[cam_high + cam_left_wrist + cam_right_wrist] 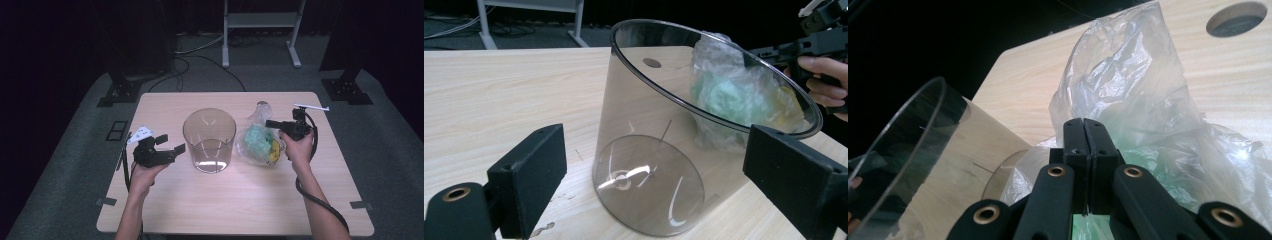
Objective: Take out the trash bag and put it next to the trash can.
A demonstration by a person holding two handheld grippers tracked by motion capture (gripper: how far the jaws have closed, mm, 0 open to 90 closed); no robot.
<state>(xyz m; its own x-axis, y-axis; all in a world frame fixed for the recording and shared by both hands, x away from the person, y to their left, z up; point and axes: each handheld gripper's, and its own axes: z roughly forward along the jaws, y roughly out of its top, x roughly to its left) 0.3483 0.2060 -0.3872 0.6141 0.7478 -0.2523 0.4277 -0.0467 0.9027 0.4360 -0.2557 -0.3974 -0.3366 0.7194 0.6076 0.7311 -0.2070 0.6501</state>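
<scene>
The clear plastic bag point(259, 142) lay on the table point(240, 200) beside the tub point(209, 140), looking light, limp and slippery, best pinched at its gathered neck; the right gripper point(1083, 131) was pressed together above it, the left gripper point(654, 175) spread

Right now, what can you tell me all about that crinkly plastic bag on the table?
The plastic bag is thin, clear and crumpled, with something green and a bit of yellow inside. It lies on the wooden table, just right of the clear tub; whether they touch is hard to tell. Its neck sticks up toward the far edge. The right gripper, shut, is just over it.
</scene>
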